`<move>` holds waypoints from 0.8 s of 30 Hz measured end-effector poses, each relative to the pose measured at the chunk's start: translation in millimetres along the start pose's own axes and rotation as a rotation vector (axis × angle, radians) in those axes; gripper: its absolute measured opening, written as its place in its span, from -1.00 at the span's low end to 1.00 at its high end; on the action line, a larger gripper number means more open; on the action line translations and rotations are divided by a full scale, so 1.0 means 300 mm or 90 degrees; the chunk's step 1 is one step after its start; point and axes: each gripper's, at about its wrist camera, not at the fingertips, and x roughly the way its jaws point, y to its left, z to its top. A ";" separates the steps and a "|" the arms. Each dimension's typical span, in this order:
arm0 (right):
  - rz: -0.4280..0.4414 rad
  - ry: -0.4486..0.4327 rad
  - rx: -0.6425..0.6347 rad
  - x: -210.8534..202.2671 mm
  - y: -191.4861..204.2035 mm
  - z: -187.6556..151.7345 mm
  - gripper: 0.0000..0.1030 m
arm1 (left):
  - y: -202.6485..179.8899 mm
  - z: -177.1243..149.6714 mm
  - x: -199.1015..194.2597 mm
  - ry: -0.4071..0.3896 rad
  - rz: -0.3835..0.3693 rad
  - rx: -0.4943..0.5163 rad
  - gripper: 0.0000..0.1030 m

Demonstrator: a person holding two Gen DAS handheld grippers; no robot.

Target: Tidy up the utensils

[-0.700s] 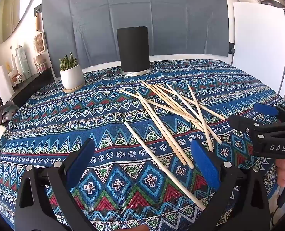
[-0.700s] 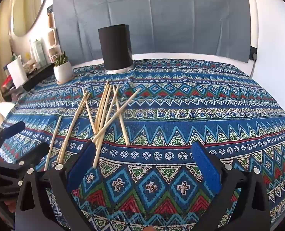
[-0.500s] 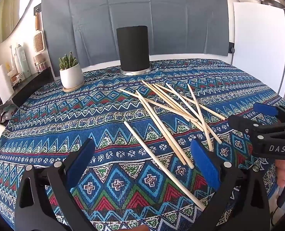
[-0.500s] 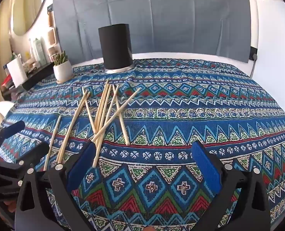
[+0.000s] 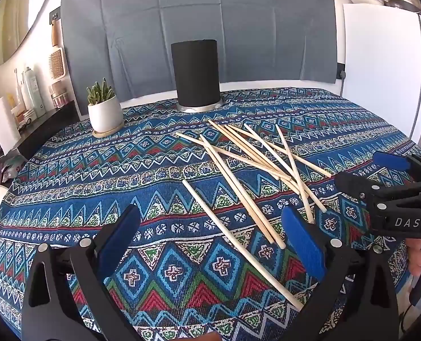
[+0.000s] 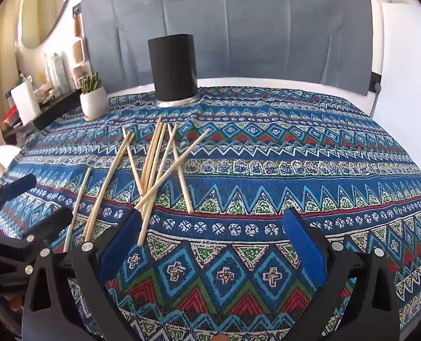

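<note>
Several wooden chopsticks point(image 5: 256, 159) lie crossed in a loose pile on the patterned blue tablecloth point(image 5: 68, 176); they also show in the right wrist view point(image 6: 156, 162). One chopstick point(image 5: 239, 238) lies apart, running between my left gripper's fingers. A tall black cylindrical holder point(image 5: 195, 76) stands upright at the back; it also shows in the right wrist view point(image 6: 174, 68). My left gripper point(image 5: 210, 236) is open and empty above the near edge. My right gripper point(image 6: 210, 236) is open and empty, right of the pile; it shows at the right of the left wrist view point(image 5: 381, 176).
A small succulent in a white pot point(image 5: 104, 113) stands left of the holder. A shelf with bottles and a brush point(image 5: 28, 93) lies past the table's left edge. A white fridge point(image 5: 381, 71) stands at the right. A grey cloth point(image 5: 199, 28) hangs behind.
</note>
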 end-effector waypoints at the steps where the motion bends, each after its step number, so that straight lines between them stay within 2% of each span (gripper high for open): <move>1: -0.001 0.001 0.000 0.002 0.000 -0.001 0.85 | 0.000 0.001 -0.001 0.000 -0.001 0.000 0.89; 24: 0.006 0.007 -0.010 0.010 0.004 -0.003 0.85 | 0.001 0.006 -0.004 -0.003 0.008 0.001 0.89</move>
